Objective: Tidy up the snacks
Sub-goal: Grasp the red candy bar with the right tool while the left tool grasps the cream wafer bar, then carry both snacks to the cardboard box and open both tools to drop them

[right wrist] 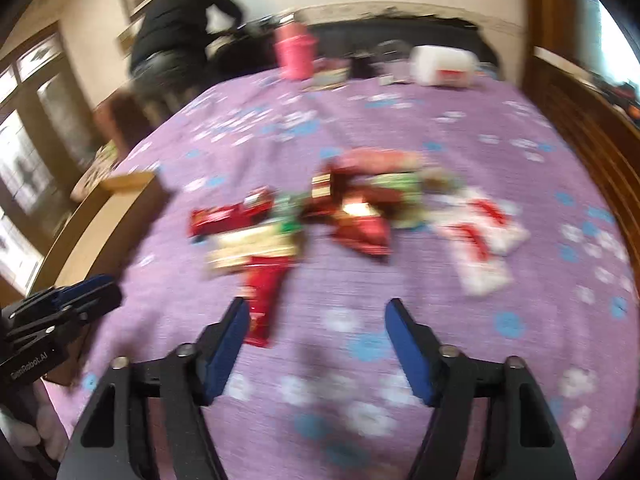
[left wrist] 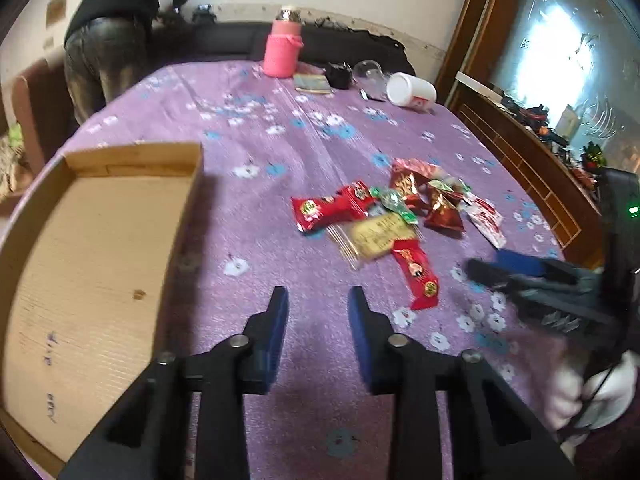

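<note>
My left gripper (left wrist: 318,296) hung spread and empty over the purple cloth (left wrist: 248,120); my right gripper (right wrist: 314,308) was spread too. The cardboard box (left wrist: 92,248) held nothing. Snack packets (left wrist: 384,220) lay heaped beside it, seemingly eight, though blurred.

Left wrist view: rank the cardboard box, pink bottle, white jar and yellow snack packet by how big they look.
1. cardboard box, by far the largest.
2. yellow snack packet, though it lies nearer the camera.
3. pink bottle and white jar: both far off, too alike to rank.
</note>
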Motion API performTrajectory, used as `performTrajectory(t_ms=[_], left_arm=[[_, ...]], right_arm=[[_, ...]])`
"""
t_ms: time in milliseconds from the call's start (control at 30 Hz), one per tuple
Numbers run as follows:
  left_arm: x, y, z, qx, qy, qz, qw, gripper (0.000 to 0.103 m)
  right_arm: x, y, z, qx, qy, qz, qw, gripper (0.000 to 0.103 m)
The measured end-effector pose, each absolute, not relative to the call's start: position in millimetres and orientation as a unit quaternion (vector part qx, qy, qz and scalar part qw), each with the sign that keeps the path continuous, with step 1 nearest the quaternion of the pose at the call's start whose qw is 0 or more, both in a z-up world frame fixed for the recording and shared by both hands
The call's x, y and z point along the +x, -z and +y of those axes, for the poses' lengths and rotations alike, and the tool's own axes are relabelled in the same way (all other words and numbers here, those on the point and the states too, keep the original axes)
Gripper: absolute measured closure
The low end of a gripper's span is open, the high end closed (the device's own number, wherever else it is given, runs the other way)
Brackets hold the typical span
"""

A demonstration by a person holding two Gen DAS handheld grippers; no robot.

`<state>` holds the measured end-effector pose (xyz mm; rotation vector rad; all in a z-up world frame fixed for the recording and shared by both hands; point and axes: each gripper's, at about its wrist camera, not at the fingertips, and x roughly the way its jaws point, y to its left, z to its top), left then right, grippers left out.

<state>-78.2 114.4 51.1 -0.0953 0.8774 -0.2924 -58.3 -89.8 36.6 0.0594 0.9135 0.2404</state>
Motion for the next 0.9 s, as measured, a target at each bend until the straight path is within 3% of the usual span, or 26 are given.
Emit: performTrajectory(t_ms=[67,167,200,267,633,900], left_arm=[[-80,-51,112,-0.039,0.14,0.422,0.895,0.074],[-78,-54,107,-0.028,0.158,0.426,0.891,0.07],[-77,-55,104,-0.022,0.16,0.426,0.89,0.069],[-72,-57,95,-0.009,0.171,0.427,0.888,0.063],[-10,-28,12,0.111,0.254,0.445,0.852,0.062],[7,-20,-7,0.177,0.264,0.443,0.838,0.061]], right_arm=[[-49,-25,-71,0.025,-0.133,0.453,0.881,0.059],[-41,-12,-58,0.025,-0.136,0.461,0.877,0.064],[-40,-12,-54,0.02,-0.136,0.452,0.881,0.077],[-41,-12,-53,0.028,-0.149,0.449,0.881,0.083],[-51,-13,-136,0.12,-0.094,0.419,0.895,0.083],[-50,-10,-143,0.145,-0.112,0.419,0.889,0.083]])
